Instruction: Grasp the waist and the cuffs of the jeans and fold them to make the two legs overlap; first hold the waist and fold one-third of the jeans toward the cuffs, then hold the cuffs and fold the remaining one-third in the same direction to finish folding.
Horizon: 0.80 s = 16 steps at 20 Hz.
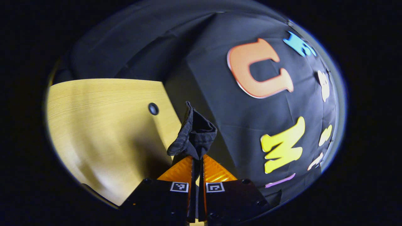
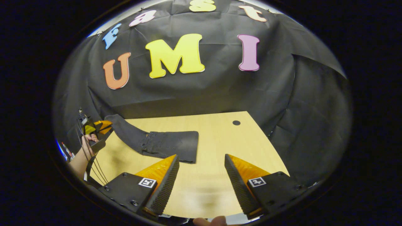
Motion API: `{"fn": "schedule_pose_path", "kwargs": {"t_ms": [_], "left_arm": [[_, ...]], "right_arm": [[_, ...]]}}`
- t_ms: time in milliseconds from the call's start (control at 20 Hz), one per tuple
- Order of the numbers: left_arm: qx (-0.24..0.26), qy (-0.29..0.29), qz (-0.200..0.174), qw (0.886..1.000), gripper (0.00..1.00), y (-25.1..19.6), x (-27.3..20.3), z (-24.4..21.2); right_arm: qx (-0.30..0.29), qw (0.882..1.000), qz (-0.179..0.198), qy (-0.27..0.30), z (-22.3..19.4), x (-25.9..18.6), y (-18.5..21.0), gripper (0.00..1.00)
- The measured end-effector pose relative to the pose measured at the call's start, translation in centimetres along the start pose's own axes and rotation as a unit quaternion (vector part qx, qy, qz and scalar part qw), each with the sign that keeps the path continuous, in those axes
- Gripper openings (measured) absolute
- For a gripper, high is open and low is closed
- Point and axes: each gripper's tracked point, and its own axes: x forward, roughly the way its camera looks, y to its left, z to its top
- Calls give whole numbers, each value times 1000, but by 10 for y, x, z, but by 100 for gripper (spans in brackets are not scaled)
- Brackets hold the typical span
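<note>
In the left gripper view, my left gripper [image 1: 197, 159] is shut on a bunched end of the dark jeans [image 1: 194, 133], which sticks up between the fingers above the table's edge. The right gripper view has the jeans [image 2: 172, 145] lying folded on the wooden table [image 2: 220, 138], with one end lifted off to the left. That lifted end runs up to the left gripper [image 2: 101, 127], held by a hand [image 2: 89, 139]. My right gripper [image 2: 201, 175] hovers open over the near part of the table, right of the jeans, with nothing between its fingers.
The table has a small round black hole [image 2: 236, 122] near its far right corner, also seen as the hole [image 1: 153, 109] in the left gripper view. Black cloth walls close in behind and to the right of the table.
</note>
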Motion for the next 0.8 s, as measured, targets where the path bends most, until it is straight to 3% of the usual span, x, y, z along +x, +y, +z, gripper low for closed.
{"fn": "schedule_pose_path", "kwargs": {"t_ms": [200,350,600,800], "left_arm": [[102,33,-32,994,6,-76,-1,-75],[173,78,-39,981,6,-98,8,-150],[261,144,-1,955,6,-63,53,-276],[289,168,59,941,6,-11,72,-322]], "right_arm": [[14,999,-25,-19,-5,-28,-30,90],[29,998,-56,-24,-16,-39,-60,91],[69,993,-99,5,-54,-45,-107,91],[101,987,-120,33,-78,-38,-134,90]]}}
